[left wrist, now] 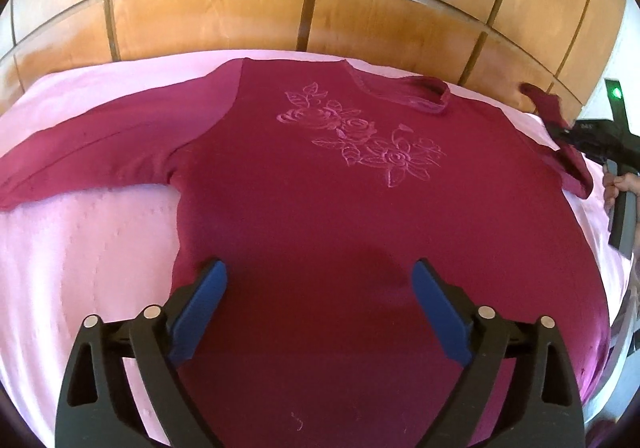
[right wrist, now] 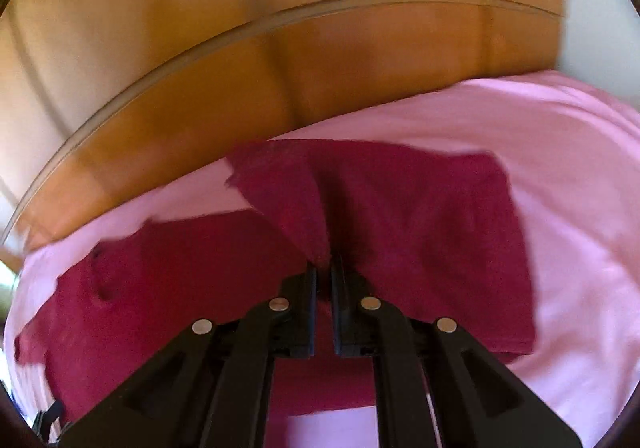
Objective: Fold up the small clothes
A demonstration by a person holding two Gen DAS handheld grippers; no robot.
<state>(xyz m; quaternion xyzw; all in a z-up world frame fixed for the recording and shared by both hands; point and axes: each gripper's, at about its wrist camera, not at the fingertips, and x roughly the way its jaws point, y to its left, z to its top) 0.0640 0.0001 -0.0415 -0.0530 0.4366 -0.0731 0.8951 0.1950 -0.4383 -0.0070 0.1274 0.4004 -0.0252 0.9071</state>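
Observation:
A dark red long-sleeved top (left wrist: 320,188) with an embroidered flower pattern lies flat on a pink bedsheet (left wrist: 80,248), neck toward the headboard. Its left sleeve (left wrist: 88,156) stretches out to the left. My left gripper (left wrist: 320,280) is open above the lower body of the top, holding nothing. My right gripper (right wrist: 324,268) is shut on the top's right sleeve (right wrist: 400,216) and lifts it off the sheet; it also shows at the right edge of the left wrist view (left wrist: 576,128). The right wrist view is blurred.
A glossy wooden headboard (left wrist: 320,8) runs along the far side of the bed. The pink sheet extends to the left of the top and to the right (right wrist: 560,168) of the sleeve. A white wall (right wrist: 592,28) is at the far right.

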